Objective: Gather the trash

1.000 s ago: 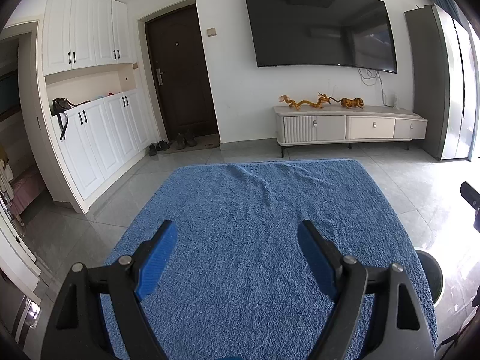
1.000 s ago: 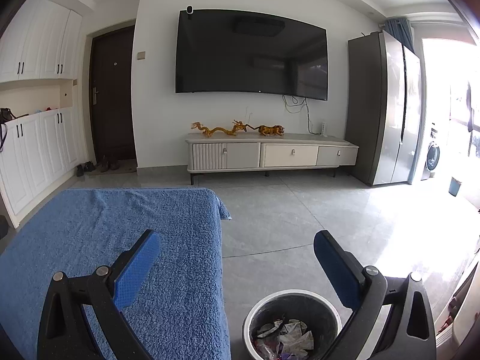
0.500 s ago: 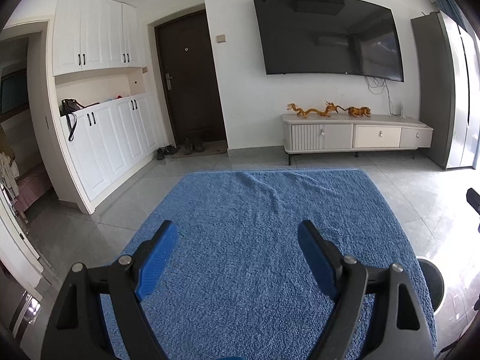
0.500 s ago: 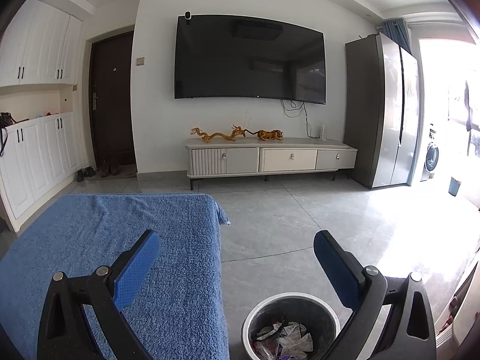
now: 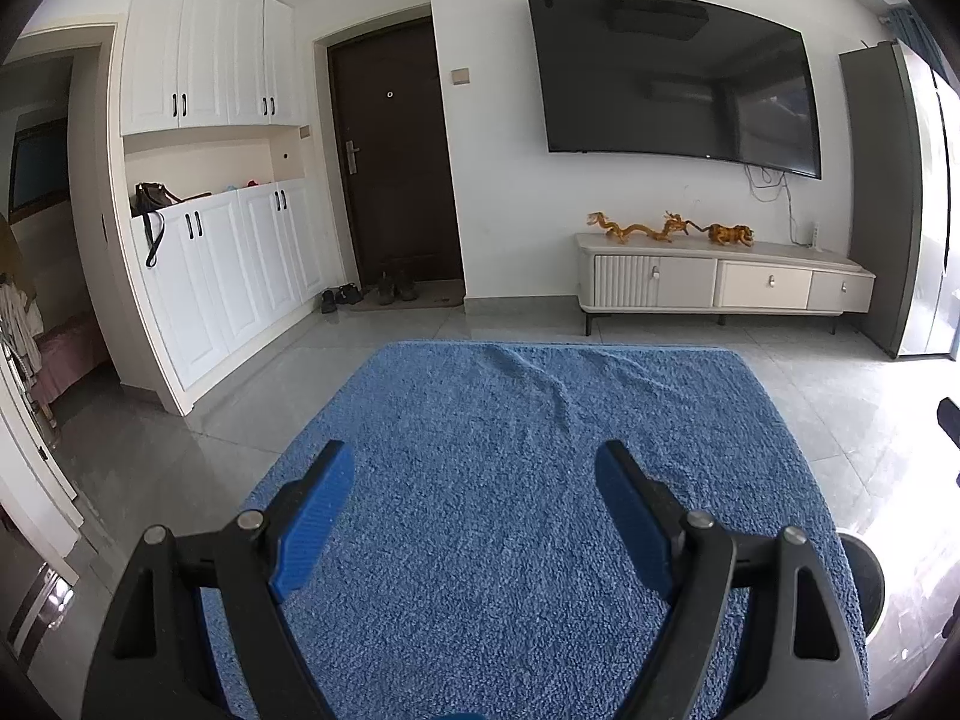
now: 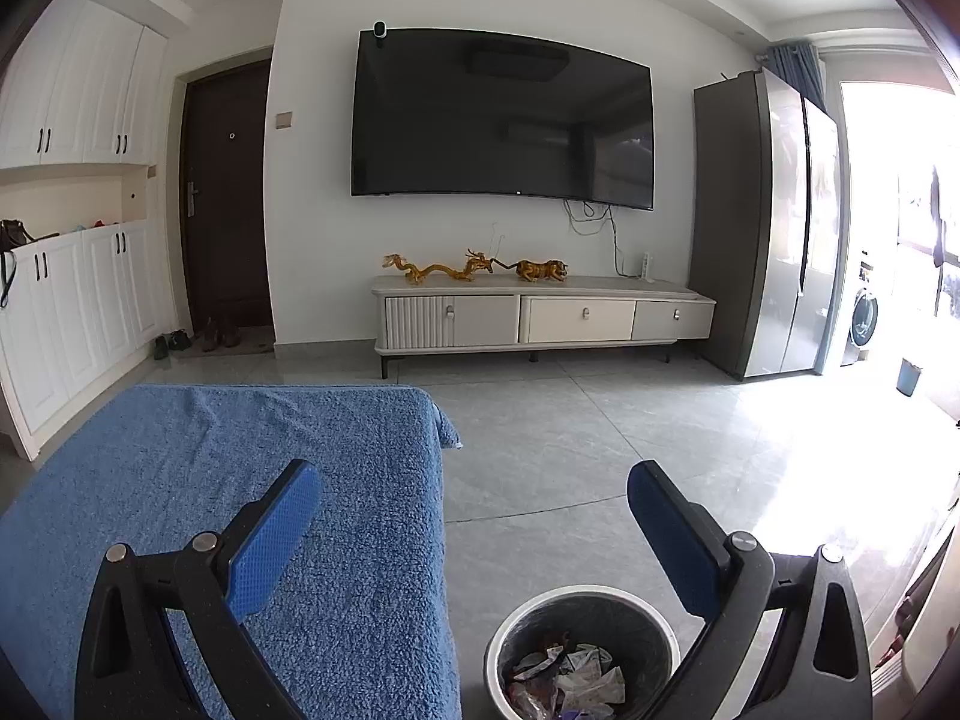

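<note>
Hidden and cut-off parts — both wrist views

The trash bin (image 6: 581, 648) loses its lower rim to the frame edge, and in the left view only a sliver (image 5: 867, 585) shows past the blue cloth (image 5: 516, 516). The crumpled trash (image 6: 567, 681) inside is too jumbled to identify. A dark object (image 5: 949, 417) at the right edge — cut off, unidentifiable.

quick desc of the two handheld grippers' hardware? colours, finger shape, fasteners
Left gripper and right gripper look identical: black plastic linkage arms with triangular cutouts, silver round pivot bolts, and flat blue finger pads with a fine grid texture. No cables, markings or sleeves visible.
</note>
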`<state>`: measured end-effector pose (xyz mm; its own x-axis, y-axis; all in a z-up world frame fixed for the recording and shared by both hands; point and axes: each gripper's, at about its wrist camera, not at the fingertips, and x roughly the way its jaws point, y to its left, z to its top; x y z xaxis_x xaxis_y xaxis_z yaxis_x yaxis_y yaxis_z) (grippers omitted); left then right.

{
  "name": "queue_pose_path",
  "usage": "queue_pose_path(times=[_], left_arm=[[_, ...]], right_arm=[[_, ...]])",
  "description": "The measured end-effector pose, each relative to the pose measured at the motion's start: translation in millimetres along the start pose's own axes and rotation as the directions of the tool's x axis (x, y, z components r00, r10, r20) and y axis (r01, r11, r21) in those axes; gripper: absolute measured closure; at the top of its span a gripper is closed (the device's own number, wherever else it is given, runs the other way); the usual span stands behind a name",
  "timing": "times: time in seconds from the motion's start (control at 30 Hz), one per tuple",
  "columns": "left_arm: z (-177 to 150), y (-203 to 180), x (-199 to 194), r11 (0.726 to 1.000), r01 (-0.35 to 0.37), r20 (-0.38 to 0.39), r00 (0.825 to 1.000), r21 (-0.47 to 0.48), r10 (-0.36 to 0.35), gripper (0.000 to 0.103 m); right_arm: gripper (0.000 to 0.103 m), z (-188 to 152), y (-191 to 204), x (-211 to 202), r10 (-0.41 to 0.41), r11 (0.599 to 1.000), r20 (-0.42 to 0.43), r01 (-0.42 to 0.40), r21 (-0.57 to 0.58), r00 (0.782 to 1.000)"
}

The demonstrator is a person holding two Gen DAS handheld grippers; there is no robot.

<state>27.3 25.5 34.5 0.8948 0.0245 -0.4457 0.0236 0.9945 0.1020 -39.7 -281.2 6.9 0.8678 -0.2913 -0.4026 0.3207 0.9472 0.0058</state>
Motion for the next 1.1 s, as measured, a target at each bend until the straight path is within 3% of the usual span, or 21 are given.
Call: queue_pose_path(times=[1.1], left_arm=[[3.4, -1.7, 5.9, 1.0, 0.021, 0.008, 1.0, -0.001, -0.02, 0.021]], right_arm=[[0.0, -3.1, 2.3, 6.8, -0.029, 1.0, -0.02, 0.029, -0.002, 0.999]])
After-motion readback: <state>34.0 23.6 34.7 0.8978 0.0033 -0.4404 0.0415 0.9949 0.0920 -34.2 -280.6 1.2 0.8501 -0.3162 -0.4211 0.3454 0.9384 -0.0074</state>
